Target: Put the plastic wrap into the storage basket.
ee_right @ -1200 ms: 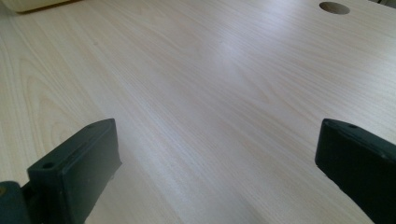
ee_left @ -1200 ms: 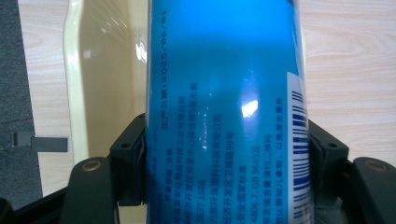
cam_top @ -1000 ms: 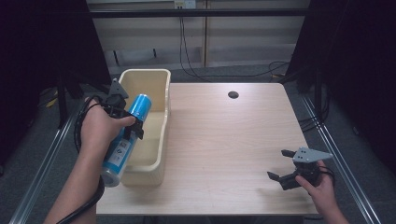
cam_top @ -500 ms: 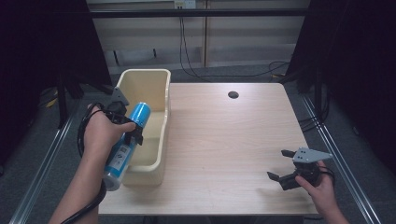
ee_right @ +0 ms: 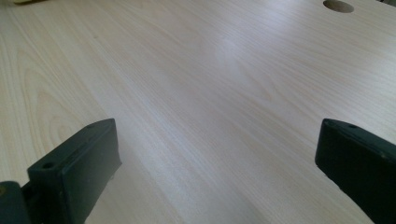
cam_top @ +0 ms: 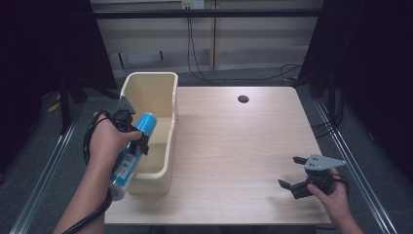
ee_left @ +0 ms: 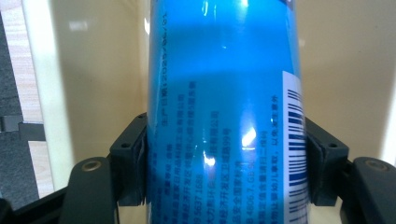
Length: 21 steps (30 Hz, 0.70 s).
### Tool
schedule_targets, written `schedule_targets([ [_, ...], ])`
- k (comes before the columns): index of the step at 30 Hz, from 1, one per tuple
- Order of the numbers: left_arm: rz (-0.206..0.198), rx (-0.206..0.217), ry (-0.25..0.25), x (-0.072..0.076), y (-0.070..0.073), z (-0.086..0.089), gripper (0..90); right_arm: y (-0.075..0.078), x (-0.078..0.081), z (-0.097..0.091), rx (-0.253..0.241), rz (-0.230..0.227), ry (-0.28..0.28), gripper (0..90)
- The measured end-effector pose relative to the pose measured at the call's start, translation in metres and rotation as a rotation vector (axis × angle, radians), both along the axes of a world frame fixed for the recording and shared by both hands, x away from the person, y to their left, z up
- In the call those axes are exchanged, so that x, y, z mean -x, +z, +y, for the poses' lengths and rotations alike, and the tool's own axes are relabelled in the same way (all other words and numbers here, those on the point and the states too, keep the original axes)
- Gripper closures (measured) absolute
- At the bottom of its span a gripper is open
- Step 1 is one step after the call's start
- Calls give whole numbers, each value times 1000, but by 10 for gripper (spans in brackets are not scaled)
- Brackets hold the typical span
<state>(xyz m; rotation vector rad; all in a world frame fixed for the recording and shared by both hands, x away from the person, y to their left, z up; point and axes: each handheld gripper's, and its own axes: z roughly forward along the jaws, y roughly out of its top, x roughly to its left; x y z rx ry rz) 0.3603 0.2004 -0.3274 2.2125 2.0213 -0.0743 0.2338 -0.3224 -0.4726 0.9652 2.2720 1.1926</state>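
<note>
Left gripper has its jaws clamped on a blue spray can, pads pressing both sides of the body. In the left gripper view the can stands between the two black pads, barcode and small print on its label facing the cam, cream wall of the bin right behind it. From the high view the can sits tilted over the near-left rim of the cream plastic bin, blue end pointing into the bin, white cap end sticking out toward the person, past the bin's front corner. Can't tell if the can touches the rim. Left hand wraps the gripper body, cable looping round the wrist.

Right gripper sits low at the near-right corner of the wooden table, jaws spread wide, nothing between them. Right gripper view: two black jaws apart over bare wood grain, round cable hole at the far edge. Same hole shows near the table's far side in the high view, well apart from bin & both grippers.
</note>
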Motion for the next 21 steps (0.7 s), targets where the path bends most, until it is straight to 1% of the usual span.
schedule_targets([
  [1, 6, -9, -11, 0, 0, 0, 320, 0, 0, 0, 0, -4, 1, 0],
  [3, 11, -12, -15, -1, 0, 0, 319, 0, 1, 0, 3, -5, -7, 0],
  [4, 18, -6, -15, -2, 0, 0, 319, 0, 0, 0, 2, -7, -4, 0],
  [7, 19, 1, -15, -2, 0, 2, 319, 0, 0, -1, -4, -4, 2, 0],
  [9, 18, -5, -11, -3, -1, 2, 319, 0, 0, 0, 1, -5, -2, 0],
  [10, 26, -13, -18, -4, -1, 3, 319, 0, 0, 0, 0, -4, 4, 0],
  [12, 39, -13, -15, -6, -2, 4, 319, 0, 0, 0, 0, -1, 5, 0],
  [13, 49, -12, -22, -7, -2, 4, 319, 0, 0, 0, 2, 0, 4, 0],
  [14, 52, -17, -23, -8, -2, 4, 319, 0, 0, 1, 2, 1, 4, 0],
  [15, 60, -21, -34, -9, -2, 4, 319, 0, 0, 1, 3, 0, 5, 0],
  [16, 61, -19, -41, -10, -3, 3, 319, 0, 0, 1, 4, 0, 3, 0],
  [18, 57, -30, -60, -11, -3, 3, 318, 0, 0, 1, 7, 1, 5, 0],
  [19, 58, -29, -62, -11, -3, 2, 318, -1, -1, 1, 4, 7, 13, 0],
  [21, 65, -25, -53, -12, -3, 2, 318, -1, 0, 2, 3, 3, 10, 0],
])
